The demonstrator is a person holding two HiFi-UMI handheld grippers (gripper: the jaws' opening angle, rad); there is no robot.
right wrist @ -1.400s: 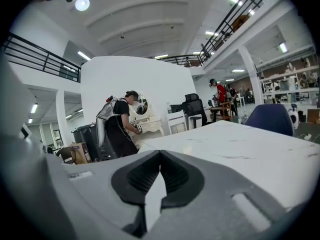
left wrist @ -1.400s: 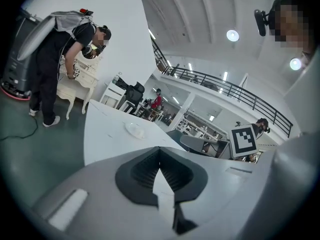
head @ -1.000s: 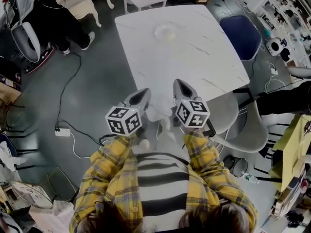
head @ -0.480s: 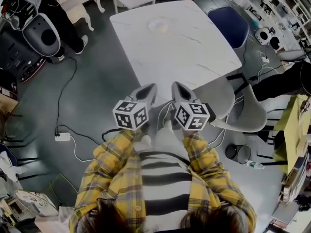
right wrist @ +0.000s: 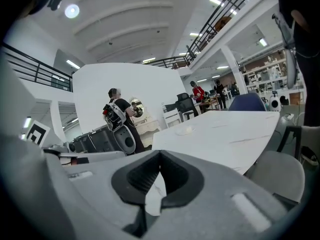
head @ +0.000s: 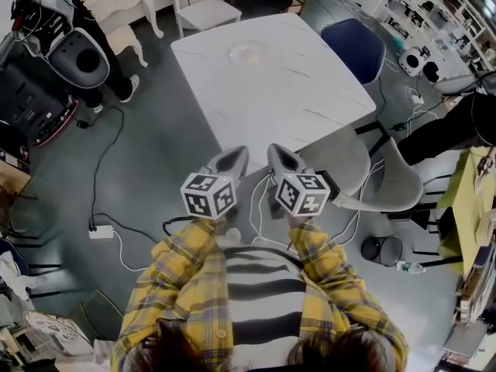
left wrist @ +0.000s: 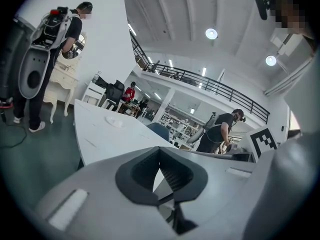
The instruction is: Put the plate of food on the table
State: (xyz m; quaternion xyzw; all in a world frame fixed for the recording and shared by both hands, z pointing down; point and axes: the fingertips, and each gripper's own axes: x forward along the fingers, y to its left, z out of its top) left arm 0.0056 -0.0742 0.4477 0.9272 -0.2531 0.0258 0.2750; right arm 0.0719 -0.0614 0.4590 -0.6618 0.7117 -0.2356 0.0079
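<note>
A clear plate of food (head: pixel 248 52) rests near the far edge of the white marble table (head: pixel 294 103); it also shows small on the tabletop as the plate (left wrist: pixel 114 122) and the plate (right wrist: pixel 184 130). My left gripper (head: pixel 237 155) and right gripper (head: pixel 274 151) hang side by side in front of me, short of the table's near edge and far from the plate. Both are shut with nothing between their jaws; the left gripper (left wrist: pixel 160 154) and the right gripper (right wrist: pixel 159 159) show their tips meeting.
A grey chair (head: pixel 364 180) stands at the table's near right corner and a blue chair (head: pixel 353 43) at its right side. Cables and a power strip (head: pixel 101 231) lie on the dark floor to the left. A person with a backpack rig (head: pixel 66 29) stands at far left.
The view has pulled back slightly from the table, whose near edge now lies farther ahead of the grippers. Both grippers stay shut and side by side.
</note>
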